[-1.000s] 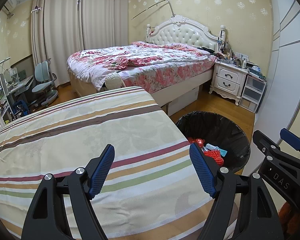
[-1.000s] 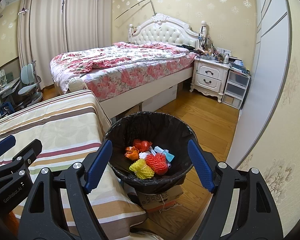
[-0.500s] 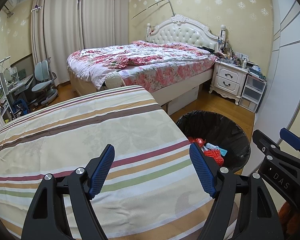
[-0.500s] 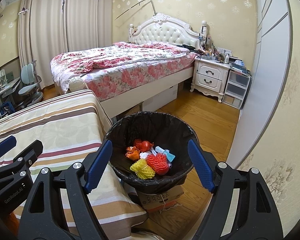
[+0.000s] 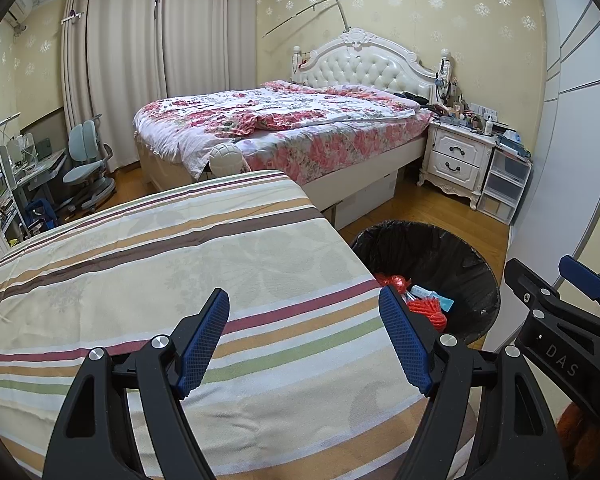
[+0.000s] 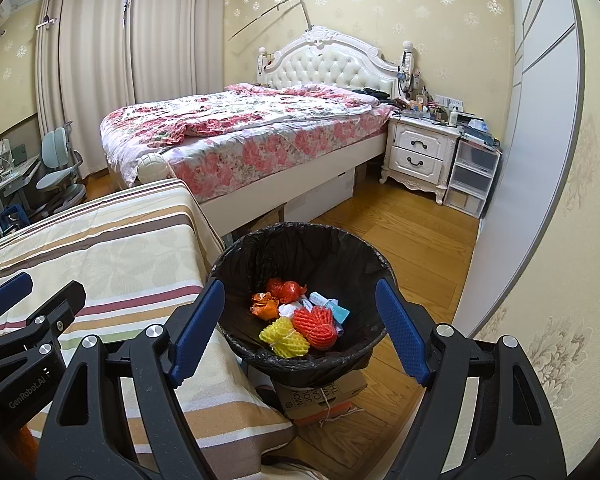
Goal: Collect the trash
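Nothing has moved since the earlier frames. Left gripper (image 5: pixel 304 336) hangs wide open and empty above a cream cloth with coloured stripes (image 5: pixel 160 264), which shows no trash. Right gripper (image 6: pixel 298 326), also wide open and empty, hangs above a round bin lined with a black plastic bag (image 6: pixel 300 240), just beside the cloth's edge. Inside the bin lie a yellow foam fruit net (image 6: pixel 283 336), a red foam net (image 6: pixel 315 322) and crumpled orange wrappers (image 6: pixel 265 305). Collection looks finished; a low sweep could snag the liner and tip the bin.
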### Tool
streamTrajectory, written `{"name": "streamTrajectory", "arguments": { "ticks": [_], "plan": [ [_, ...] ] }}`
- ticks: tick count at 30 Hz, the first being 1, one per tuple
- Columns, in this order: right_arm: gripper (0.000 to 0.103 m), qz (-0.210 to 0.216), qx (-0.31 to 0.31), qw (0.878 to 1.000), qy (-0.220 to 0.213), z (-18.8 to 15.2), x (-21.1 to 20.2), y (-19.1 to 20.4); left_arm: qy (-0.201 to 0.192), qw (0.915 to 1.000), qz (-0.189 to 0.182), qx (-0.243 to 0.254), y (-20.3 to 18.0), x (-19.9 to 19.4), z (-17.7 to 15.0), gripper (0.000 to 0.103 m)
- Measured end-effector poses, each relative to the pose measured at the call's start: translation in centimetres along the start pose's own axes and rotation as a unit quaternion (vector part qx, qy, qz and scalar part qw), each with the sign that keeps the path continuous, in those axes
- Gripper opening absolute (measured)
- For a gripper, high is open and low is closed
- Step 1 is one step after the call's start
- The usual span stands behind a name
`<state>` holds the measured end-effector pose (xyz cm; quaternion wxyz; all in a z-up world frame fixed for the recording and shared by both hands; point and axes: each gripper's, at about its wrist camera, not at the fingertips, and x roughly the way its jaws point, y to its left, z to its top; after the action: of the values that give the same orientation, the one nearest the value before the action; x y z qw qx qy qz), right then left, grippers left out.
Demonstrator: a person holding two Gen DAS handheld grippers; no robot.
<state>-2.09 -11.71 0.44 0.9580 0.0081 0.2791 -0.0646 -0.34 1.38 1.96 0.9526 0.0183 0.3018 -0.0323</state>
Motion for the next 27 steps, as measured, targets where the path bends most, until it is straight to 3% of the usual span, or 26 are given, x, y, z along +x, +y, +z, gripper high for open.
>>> {"name": "streamTrajectory", "arguments": {
  "ticks": [27],
  "plan": [
    [0.076, 0.005, -0.003, 1.0, 0.004, -0.2, 0.0, 1.1, -0.004, 0.9996, 0.024, -0.012, 0.4, -0.3, -0.3, 0.086]
  ]
}}
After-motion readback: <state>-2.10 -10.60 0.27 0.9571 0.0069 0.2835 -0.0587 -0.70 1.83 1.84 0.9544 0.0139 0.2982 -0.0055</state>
